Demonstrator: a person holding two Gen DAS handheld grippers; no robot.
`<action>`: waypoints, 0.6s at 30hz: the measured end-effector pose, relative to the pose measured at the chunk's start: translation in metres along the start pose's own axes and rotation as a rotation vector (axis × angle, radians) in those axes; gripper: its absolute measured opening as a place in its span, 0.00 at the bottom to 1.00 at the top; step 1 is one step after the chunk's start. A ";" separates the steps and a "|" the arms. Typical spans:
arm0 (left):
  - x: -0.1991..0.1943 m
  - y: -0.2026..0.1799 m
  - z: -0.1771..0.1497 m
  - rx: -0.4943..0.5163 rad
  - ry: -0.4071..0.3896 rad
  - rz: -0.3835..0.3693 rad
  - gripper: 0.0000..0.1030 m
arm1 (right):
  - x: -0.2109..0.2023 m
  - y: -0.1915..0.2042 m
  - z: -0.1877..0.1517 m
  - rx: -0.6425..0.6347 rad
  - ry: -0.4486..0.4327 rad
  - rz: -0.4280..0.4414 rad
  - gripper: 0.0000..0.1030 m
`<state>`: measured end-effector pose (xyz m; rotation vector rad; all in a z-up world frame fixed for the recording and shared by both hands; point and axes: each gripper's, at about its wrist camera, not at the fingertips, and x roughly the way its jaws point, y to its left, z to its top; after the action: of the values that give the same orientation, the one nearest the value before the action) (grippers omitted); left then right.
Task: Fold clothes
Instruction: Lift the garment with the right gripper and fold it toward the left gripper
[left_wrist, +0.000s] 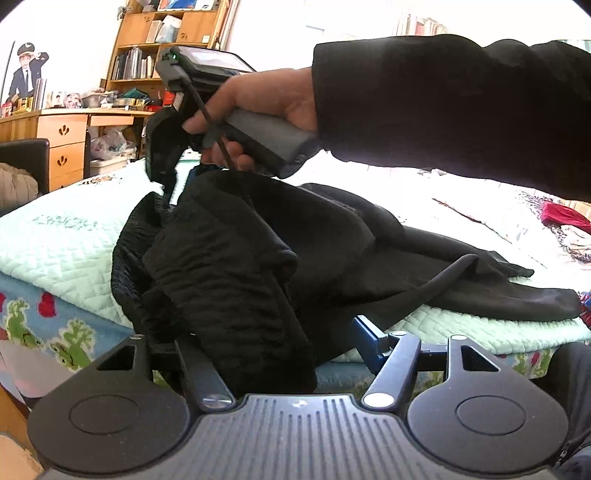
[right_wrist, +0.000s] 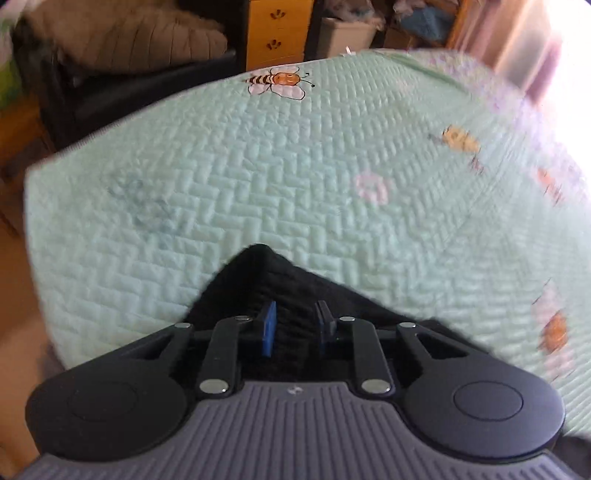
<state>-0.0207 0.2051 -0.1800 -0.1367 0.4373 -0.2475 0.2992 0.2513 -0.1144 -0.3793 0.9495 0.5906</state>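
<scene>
A black garment (left_wrist: 332, 251) lies bunched on the pale green quilt (left_wrist: 66, 243) of a bed. A thick textured fold of it hangs between the jaws of my left gripper (left_wrist: 266, 343). The left finger is hidden by the cloth, and the blue right finger (left_wrist: 367, 341) stands apart from it, so this gripper is open. A hand in a black sleeve (left_wrist: 461, 107) holds my right gripper (left_wrist: 181, 184) tilted down onto the garment's far raised edge. In the right wrist view, my right gripper (right_wrist: 295, 325) is shut narrowly on a corner of the black garment (right_wrist: 266, 269) above the quilt (right_wrist: 258, 173).
A wooden desk with drawers (left_wrist: 62, 147) and a bookshelf (left_wrist: 162, 40) stand beyond the bed. A dark chair with a beige cushion (right_wrist: 129, 40) is beside the bed's corner. A red cloth (left_wrist: 565, 218) lies at the bed's right. The bed's patterned side sheet (left_wrist: 55, 332) hangs below the quilt.
</scene>
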 end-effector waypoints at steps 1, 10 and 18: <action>0.000 0.000 0.000 -0.002 -0.003 -0.003 0.68 | -0.002 0.003 0.002 0.002 -0.010 0.011 0.28; 0.001 0.001 0.001 0.001 -0.004 -0.002 0.71 | 0.035 0.015 0.015 -0.019 0.100 -0.131 0.63; 0.004 0.002 0.003 0.001 -0.006 -0.005 0.74 | 0.031 0.020 0.011 -0.081 0.085 -0.156 0.49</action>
<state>-0.0155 0.2063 -0.1796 -0.1374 0.4308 -0.2523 0.3078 0.2824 -0.1360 -0.5494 0.9691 0.4749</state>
